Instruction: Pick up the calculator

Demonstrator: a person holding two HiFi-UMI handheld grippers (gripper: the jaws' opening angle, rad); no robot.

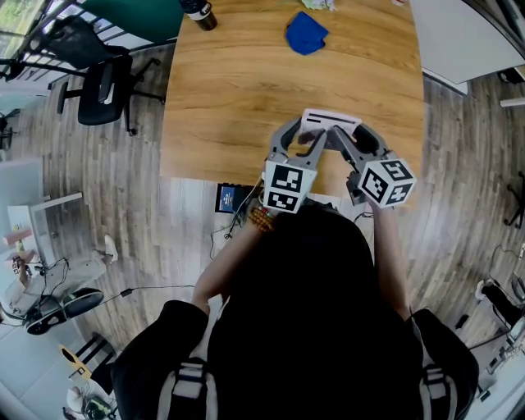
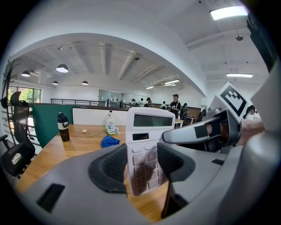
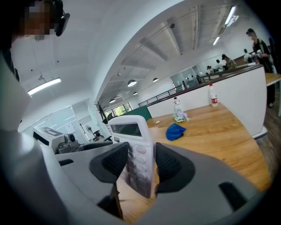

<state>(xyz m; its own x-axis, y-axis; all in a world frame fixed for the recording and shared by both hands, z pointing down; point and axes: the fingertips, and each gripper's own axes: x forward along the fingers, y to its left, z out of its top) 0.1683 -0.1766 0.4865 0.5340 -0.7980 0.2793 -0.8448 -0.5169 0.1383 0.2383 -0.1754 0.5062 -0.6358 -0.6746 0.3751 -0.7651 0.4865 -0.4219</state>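
Note:
A white calculator [image 1: 330, 121] with a grey display is held up off the wooden table [image 1: 238, 98], near its front edge. Both grippers meet at the calculator's near end. In the left gripper view the calculator [image 2: 149, 123] stands upright with its keys facing the camera, and the left gripper [image 2: 141, 162] has its pads against both side edges. In the right gripper view the calculator [image 3: 131, 128] shows at a slant, and the right gripper [image 3: 141, 161] is shut on its lower part. From the head view the left gripper [image 1: 305, 146] and right gripper [image 1: 343, 146] sit side by side.
A blue cloth [image 1: 306, 33] lies at the far side of the table, with a dark bottle [image 1: 199, 14] at the far left corner. A black office chair [image 1: 98, 78] stands to the table's left. A white desk [image 1: 459, 37] adjoins at the right.

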